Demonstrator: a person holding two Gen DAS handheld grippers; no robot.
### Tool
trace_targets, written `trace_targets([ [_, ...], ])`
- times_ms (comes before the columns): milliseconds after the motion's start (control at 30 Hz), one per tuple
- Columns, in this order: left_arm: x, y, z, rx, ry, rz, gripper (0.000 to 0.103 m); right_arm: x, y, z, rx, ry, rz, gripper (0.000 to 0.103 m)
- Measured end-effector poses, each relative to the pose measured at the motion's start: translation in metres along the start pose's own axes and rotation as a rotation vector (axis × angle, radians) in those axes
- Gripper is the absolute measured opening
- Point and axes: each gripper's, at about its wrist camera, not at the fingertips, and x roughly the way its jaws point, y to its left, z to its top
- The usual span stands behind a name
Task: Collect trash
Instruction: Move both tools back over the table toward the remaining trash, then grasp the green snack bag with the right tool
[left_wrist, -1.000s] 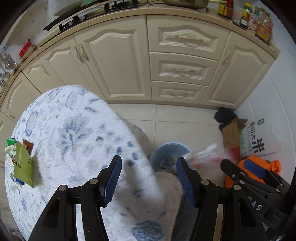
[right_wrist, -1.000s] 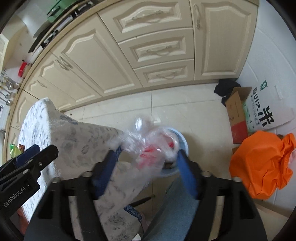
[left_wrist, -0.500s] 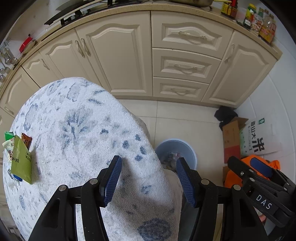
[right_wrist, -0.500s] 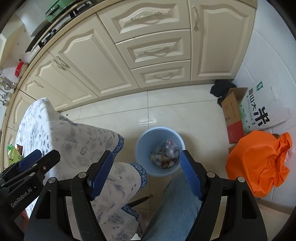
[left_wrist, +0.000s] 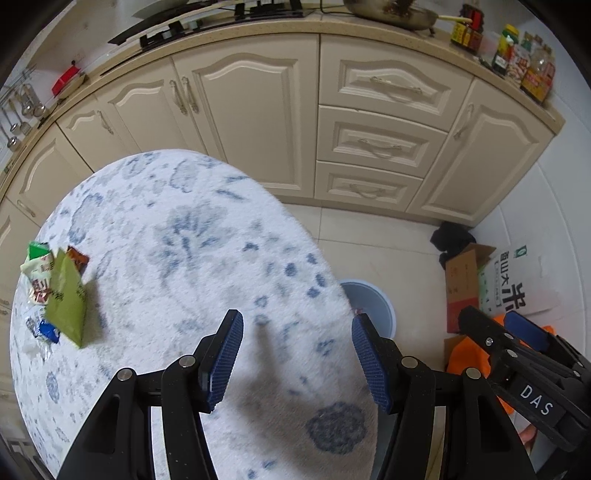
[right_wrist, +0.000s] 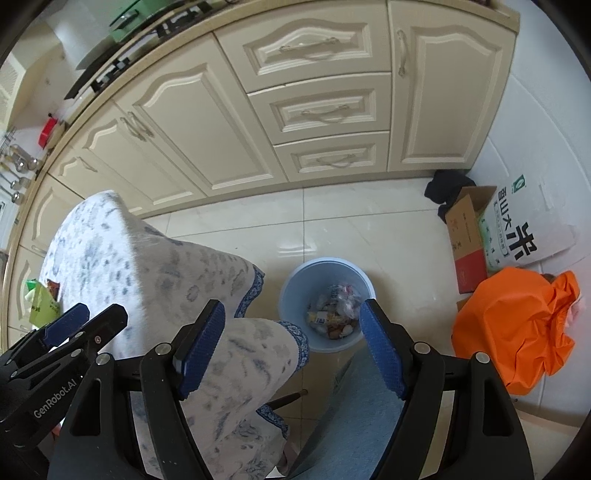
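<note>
Your left gripper (left_wrist: 297, 350): fingers spread, nothing between them, hanging over the cloth-covered worktop (left_wrist: 177, 236).
Your right gripper (right_wrist: 291, 345): fingers opening, empty, above the floor beside the worktop's edge.
Blue bin (right_wrist: 291, 284): on the floor tiles just beside the worktop, holding a heap of wrappers (right_wrist: 334, 310).
Snack packets (left_wrist: 55, 291): a small cluster with a green pouch on top, lying at the worktop's far left edge, well apart from both grippers.
</note>
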Motion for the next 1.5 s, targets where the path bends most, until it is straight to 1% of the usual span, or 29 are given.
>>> trace_targets([
  [267,-0.03,0.036,-0.017,-0.06,-0.033,0.012,0.057,-0.014,0.037,-0.008,-0.067,-0.021,0.029,0.083],
  [500,-0.053,0.081,-0.035,-0.144,-0.054,0.025,0.057,-0.019,0.083,-0.02,-0.156,-0.023,0.056,0.084],
  [600,-0.064,0.101,-0.042,-0.18,-0.064,0.032,0.057,-0.022,0.104,-0.024,-0.193,-0.027,0.067,0.086],
  [733,-0.074,0.129,-0.052,-0.224,-0.073,0.043,0.058,-0.022,0.133,-0.031,-0.247,-0.028,0.076,0.087],
  [933,-0.085,0.182,-0.073,-0.314,-0.078,0.069,0.058,-0.015,0.182,-0.043,-0.328,-0.005,0.098,0.088],
  [1233,-0.087,0.256,-0.1,-0.455,-0.074,0.114,0.058,0.004,0.25,-0.057,-0.437,0.036,0.12,0.088],
  [1367,-0.088,0.286,-0.105,-0.502,-0.078,0.136,0.058,0.013,0.278,-0.056,-0.469,0.046,0.133,0.088],
  [1500,-0.088,0.305,-0.106,-0.531,-0.086,0.151,0.058,0.025,0.304,-0.05,-0.493,0.054,0.132,0.088],
])
